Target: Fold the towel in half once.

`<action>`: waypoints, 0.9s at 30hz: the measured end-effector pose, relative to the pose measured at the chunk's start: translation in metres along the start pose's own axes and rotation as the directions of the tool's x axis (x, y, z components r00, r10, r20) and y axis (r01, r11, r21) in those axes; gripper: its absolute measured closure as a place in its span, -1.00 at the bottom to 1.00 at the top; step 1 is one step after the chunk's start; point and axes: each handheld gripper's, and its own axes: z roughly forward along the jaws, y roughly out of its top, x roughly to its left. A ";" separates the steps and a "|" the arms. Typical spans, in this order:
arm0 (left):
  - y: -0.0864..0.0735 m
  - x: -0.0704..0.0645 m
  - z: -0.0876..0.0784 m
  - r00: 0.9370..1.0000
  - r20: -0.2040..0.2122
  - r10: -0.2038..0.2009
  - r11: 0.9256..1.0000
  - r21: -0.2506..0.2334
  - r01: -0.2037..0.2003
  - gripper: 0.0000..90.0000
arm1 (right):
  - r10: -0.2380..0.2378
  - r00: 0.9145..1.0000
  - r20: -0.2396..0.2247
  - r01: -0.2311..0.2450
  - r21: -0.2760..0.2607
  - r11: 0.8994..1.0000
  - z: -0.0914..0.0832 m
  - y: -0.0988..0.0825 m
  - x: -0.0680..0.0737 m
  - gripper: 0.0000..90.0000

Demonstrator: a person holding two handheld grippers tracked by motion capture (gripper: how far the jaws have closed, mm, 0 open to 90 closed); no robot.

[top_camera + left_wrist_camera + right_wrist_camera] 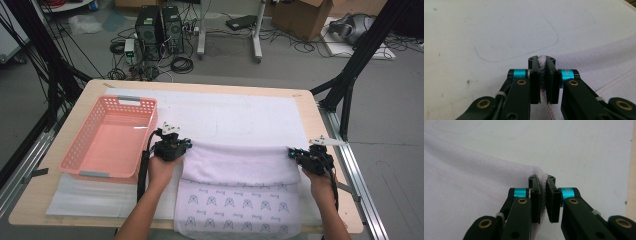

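I am clamping the left gripper [184,145] and right gripper [294,153] on the towel [240,165] corners, basket [110,137] sitting at nine o'clock.

Left gripper [543,75] and right gripper [543,195] alike — matte black two-jaw tools with flat ribbed pads, a turquoise metal band on each jaw link, brass-coloured rivets at the pivots, small white ties on the outer links. In the high view each carries a grey three-cornered plate on top; black cable trails back along each forearm. Forearms bare — no sleeves visible.
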 end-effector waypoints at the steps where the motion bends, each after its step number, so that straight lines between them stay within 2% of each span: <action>1: 0.003 0.001 0.003 1.000 -0.004 -0.005 1.000 0.003 0.005 0.86 | 0.000 1.000 0.004 0.000 0.002 1.000 0.003 0.003 -0.002 0.87; 3: 0.007 0.005 0.009 1.000 -0.005 -0.018 1.000 -0.019 0.018 0.86 | 0.007 1.000 0.007 -0.007 0.005 1.000 0.009 0.008 -0.007 0.87; 5: 0.011 0.009 0.016 1.000 -0.009 -0.027 1.000 0.001 0.027 0.86 | 0.011 1.000 0.009 -0.011 -0.002 1.000 0.015 0.012 -0.011 0.87; 12: 0.028 0.021 0.032 0.999 -0.020 -0.031 0.999 -0.019 0.031 0.86 | 0.028 0.999 0.022 -0.029 0.020 0.999 0.039 0.027 -0.025 0.87; 14: 0.032 0.026 0.037 0.998 -0.027 -0.053 0.999 -0.011 0.053 0.86 | 0.034 0.999 0.028 -0.035 0.019 0.999 0.046 0.033 -0.028 0.87; 17: 0.035 0.032 0.043 0.997 -0.042 -0.069 0.998 -0.009 0.068 0.86 | 0.044 0.998 0.034 -0.044 0.009 0.999 0.054 0.041 -0.031 0.88; 19: 0.034 0.034 0.045 0.996 -0.034 -0.079 0.997 -0.010 0.078 0.85 | 0.050 0.998 0.037 -0.050 0.003 0.999 0.059 0.043 -0.032 0.88; 22: 0.032 0.034 0.047 0.997 -0.026 -0.070 0.997 0.009 0.070 0.81 | 0.078 0.996 0.039 -0.079 0.026 0.996 0.065 0.039 -0.036 0.88; 25: 0.032 0.033 0.047 0.997 -0.030 -0.073 0.997 0.012 0.074 0.65 | 0.081 0.996 0.044 -0.083 0.038 0.996 0.069 0.038 -0.035 0.87; 27: 0.033 0.036 0.044 0.995 -0.038 -0.098 0.995 0.016 0.098 0.24 | 0.093 0.995 0.036 -0.094 0.034 0.995 0.068 0.038 -0.034 0.77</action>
